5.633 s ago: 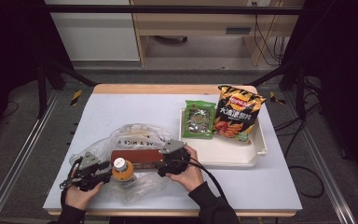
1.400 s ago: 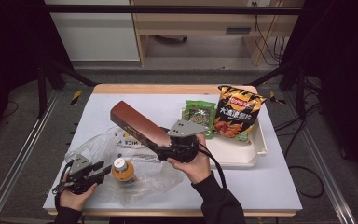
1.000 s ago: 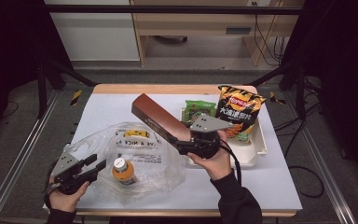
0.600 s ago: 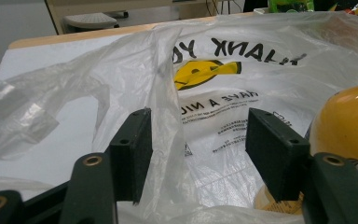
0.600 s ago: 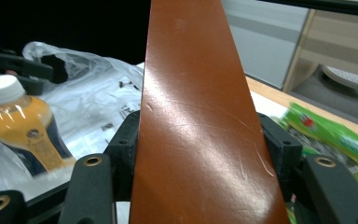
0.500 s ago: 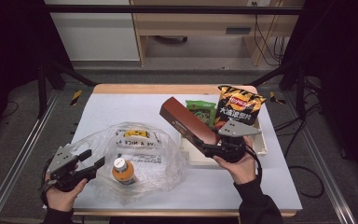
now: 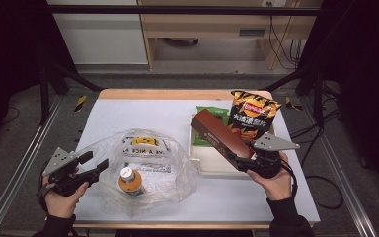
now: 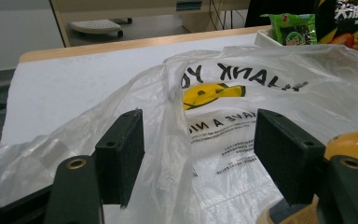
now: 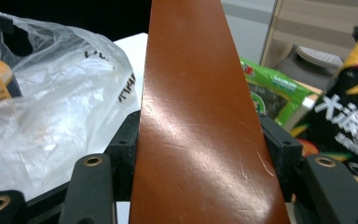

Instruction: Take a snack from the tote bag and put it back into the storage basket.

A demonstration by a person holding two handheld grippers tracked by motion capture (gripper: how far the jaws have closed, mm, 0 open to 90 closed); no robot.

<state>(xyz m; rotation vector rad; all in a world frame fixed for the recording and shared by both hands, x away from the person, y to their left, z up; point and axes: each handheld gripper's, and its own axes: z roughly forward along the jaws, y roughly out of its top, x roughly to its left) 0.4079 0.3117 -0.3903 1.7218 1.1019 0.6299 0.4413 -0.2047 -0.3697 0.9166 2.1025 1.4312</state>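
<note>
The right gripper (image 7: 239,160) is clamping one end of a long brown box (image 7: 219,137), its jaws pressing both sides of the glossy face (image 9: 200,126) in the right gripper view, and the box is slanting up toward ten o'clock over the white tray (image 7: 212,167) at the table's three o'clock side. A green snack packet (image 7: 213,112) and a black chip bag (image 7: 250,114) are standing at the tray's far end, at about one o'clock from the box. The left gripper (image 7: 91,167) is hovering at eight o'clock on the table with its jaws wide apart, and in the left gripper view a fold of the clear plastic bag (image 8: 223,107) is lying between them; whether a pad is touching the film is hard to judge. An orange-capped bottle (image 7: 128,179) is sitting inside the plastic bag (image 7: 143,163), near six o'clock. The likely trouble is leverage: gripped at one end only, the box could be pivoting or slipping on its smooth surface, and its raised far end could be knocking the chip bag or the green packet as it comes down. The loose film could also be snagging on the left jaws.
</note>
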